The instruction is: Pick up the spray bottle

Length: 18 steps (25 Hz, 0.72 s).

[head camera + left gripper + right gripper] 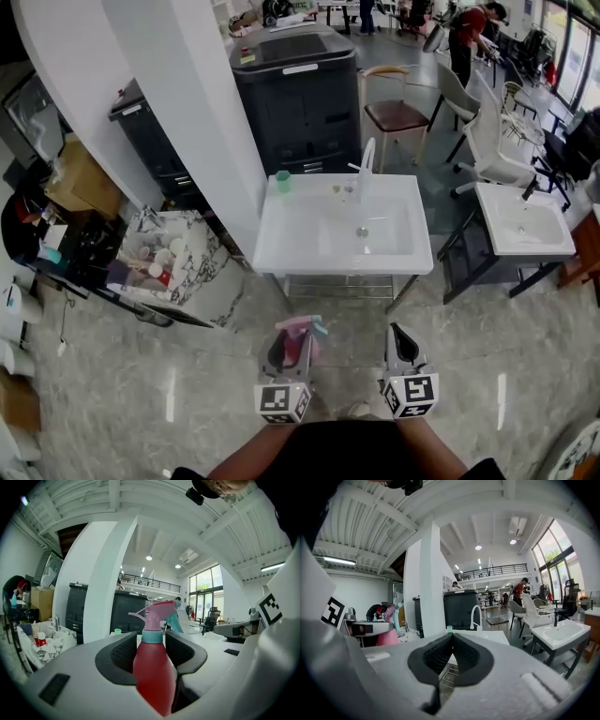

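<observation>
Grey tiled floor (141, 394), white sink (281, 246), left tool (153, 641) gripping red spray bottle (152, 677), right tool (452, 638) closed, empty

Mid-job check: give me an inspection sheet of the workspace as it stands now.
Surface: white sink on a stand ahead; grey floor.
Job's things: red spray bottle, pink trigger, upright in the left gripper.
Clutter: green cup on the sink's back left corner; cups crowd the marbled side table.
Grippers: left gripper shut on the spray bottle; right gripper shut, empty.
Cables: nothing seen.
Surroundings: black cabinet, chair, second sink, a person far back.
</observation>
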Each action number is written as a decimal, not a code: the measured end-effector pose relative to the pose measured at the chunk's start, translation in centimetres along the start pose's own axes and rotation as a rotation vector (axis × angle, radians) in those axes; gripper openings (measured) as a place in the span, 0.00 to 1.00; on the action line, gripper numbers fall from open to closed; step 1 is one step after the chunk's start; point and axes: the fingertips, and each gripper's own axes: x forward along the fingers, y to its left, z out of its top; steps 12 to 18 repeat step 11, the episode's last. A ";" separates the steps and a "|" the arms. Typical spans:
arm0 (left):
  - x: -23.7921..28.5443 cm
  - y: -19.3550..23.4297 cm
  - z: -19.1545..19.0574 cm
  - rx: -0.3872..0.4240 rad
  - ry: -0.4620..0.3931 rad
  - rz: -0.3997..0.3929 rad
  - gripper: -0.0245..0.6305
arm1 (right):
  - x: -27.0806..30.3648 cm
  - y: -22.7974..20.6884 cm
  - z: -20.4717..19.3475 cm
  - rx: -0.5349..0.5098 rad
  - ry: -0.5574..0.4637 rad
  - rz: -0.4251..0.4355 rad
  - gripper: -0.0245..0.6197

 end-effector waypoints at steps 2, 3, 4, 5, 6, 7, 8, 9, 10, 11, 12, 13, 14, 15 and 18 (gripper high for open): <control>-0.1 -0.2 -0.4 0.002 0.005 -0.004 0.34 | -0.2 -0.1 -0.3 0.010 0.009 -0.005 0.03; -0.1 -0.3 -0.6 0.003 0.009 -0.006 0.34 | -0.3 -0.1 -0.3 0.017 0.013 -0.008 0.03; -0.2 -0.3 -0.7 0.002 0.013 -0.007 0.34 | -0.4 -0.1 -0.4 0.021 0.017 -0.010 0.03; -0.2 -0.2 -0.9 0.000 0.014 -0.007 0.34 | -0.4 -0.1 -0.4 0.022 0.018 -0.013 0.03; -0.2 -0.2 -1.0 -0.001 0.014 -0.008 0.34 | -0.4 0.0 -0.5 0.020 0.018 -0.016 0.03; -0.1 -0.1 -1.1 0.000 0.011 -0.010 0.34 | -0.3 0.0 -0.5 0.018 0.017 -0.021 0.03; 0.0 0.0 -1.1 0.001 0.009 -0.014 0.34 | -0.2 -0.1 -0.5 0.016 0.017 -0.026 0.03; 0.1 0.0 -1.1 0.003 0.007 -0.018 0.34 | -0.1 -0.1 -0.5 0.015 0.018 -0.031 0.03; 0.2 0.1 -1.2 0.004 0.005 -0.022 0.34 | 0.0 -0.1 -0.6 0.015 0.018 -0.036 0.03; 0.3 0.2 -1.2 0.005 0.004 -0.026 0.34 | 0.1 -0.1 -0.6 0.015 0.020 -0.042 0.03; 0.3 0.2 -1.2 0.005 0.004 -0.026 0.34 | 0.1 -0.1 -0.6 0.015 0.020 -0.042 0.03; 0.3 0.2 -1.2 0.005 0.004 -0.026 0.34 | 0.1 -0.1 -0.6 0.015 0.020 -0.042 0.03; 0.3 0.2 -1.2 0.005 0.004 -0.026 0.34 | 0.1 -0.1 -0.6 0.015 0.020 -0.042 0.03; 0.3 0.2 -1.2 0.005 0.004 -0.026 0.34 | 0.1 -0.1 -0.6 0.015 0.020 -0.042 0.03; 0.3 0.2 -1.2 0.005 0.004 -0.026 0.34 | 0.1 -0.1 -0.6 0.015 0.020 -0.042 0.03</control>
